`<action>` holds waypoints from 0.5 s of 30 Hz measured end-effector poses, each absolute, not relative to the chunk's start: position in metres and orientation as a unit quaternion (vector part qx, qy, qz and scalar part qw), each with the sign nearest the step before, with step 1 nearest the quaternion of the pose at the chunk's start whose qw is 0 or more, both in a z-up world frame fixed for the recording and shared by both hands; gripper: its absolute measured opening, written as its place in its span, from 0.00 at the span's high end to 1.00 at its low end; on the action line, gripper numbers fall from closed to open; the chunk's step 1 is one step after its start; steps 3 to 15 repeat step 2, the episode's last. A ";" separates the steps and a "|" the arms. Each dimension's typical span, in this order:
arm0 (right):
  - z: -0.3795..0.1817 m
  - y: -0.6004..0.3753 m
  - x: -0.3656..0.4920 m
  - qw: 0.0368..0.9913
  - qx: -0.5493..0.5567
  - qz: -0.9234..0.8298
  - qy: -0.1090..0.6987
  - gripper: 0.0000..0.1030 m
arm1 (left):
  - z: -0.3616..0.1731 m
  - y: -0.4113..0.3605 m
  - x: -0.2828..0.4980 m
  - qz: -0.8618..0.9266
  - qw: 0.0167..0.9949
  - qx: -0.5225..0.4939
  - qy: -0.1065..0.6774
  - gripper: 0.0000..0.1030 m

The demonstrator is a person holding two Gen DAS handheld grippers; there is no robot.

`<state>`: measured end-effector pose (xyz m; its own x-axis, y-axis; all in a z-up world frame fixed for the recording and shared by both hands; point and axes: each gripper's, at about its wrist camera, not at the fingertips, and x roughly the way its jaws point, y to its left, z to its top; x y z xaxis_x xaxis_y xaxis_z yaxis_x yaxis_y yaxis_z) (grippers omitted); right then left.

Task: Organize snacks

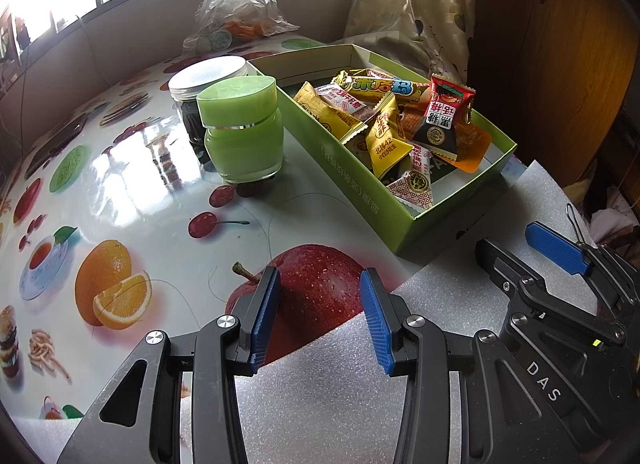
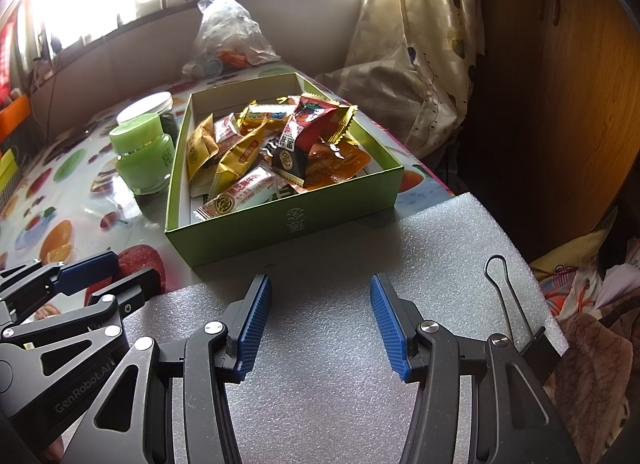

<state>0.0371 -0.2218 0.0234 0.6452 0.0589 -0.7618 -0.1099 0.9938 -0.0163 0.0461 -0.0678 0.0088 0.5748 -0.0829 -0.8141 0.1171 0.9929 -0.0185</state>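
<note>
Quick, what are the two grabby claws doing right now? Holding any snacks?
Left gripper: open, holding nothing, above the table.
Right gripper: open, holding nothing, above the foam sheet.

Both grippers are built w/ black linkage arms, silver round screws & ribbed blue pads. "DAS" is printed on the right gripper (image 1: pixel 560 260); "GenRobot.AI" is marked on the left gripper (image 2: pixel 102 278).

Green box (image 2: pixel 280 219), fruit-printed tablecloth (image 1: pixel 120 223), pale green jar (image 1: pixel 244 131)
</note>
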 end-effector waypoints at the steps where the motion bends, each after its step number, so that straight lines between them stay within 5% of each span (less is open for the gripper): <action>1: 0.024 -0.222 0.037 0.907 -0.030 0.047 0.419 0.50 | 0.009 -0.068 0.046 -0.056 0.887 0.019 0.458 0.58; 15: 0.023 -0.222 0.037 0.906 -0.031 0.046 0.419 0.50 | 0.009 -0.068 0.046 -0.056 0.887 0.019 0.458 0.58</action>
